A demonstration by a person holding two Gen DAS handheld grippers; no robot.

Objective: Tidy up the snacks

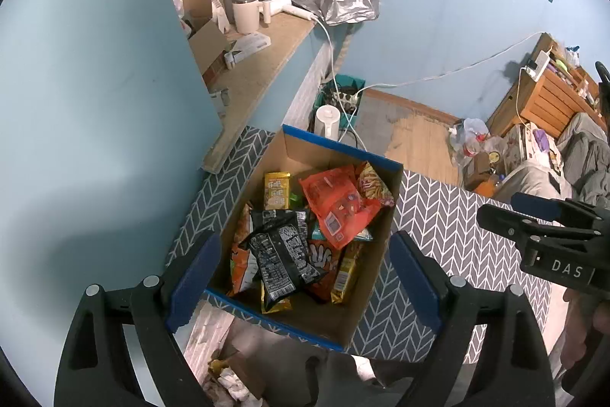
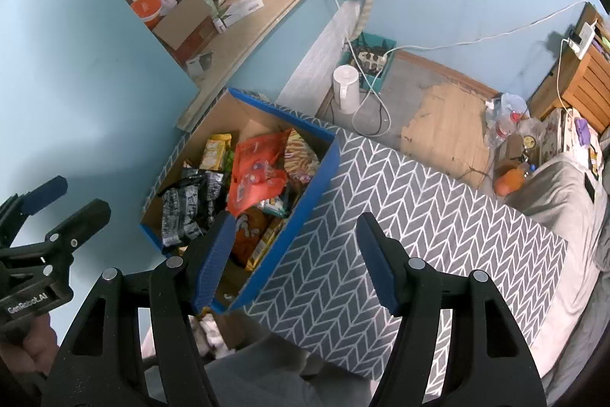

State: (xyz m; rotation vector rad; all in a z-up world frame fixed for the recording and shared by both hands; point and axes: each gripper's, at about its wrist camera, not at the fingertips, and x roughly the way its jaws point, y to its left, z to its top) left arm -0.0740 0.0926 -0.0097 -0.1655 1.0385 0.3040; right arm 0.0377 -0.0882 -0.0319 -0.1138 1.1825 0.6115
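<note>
Both our claws hang released and empty: left claw [image 1: 305, 277] above the snack box [image 1: 394, 189], right claw [image 2: 295, 258] beside it. We see a black packet [image 1: 280, 250] and an orange packet [image 1: 337, 205] atop the snacks, box resting on the herringbone worktop [image 2: 419, 201].

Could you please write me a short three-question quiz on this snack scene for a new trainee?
1. True or false: the left gripper is shut on a snack packet.
2. Multiple choice: the black packet lies (A) on the patterned tabletop outside the box, (B) inside the cardboard box, on top of other packets, (C) between the right gripper's fingers.
3. Fill in: the right gripper hangs over the box's blue rim and the grey ______-patterned tabletop.

Key:
1. False; its fingers are spread wide and hold nothing.
2. B.
3. Herringbone.
</note>
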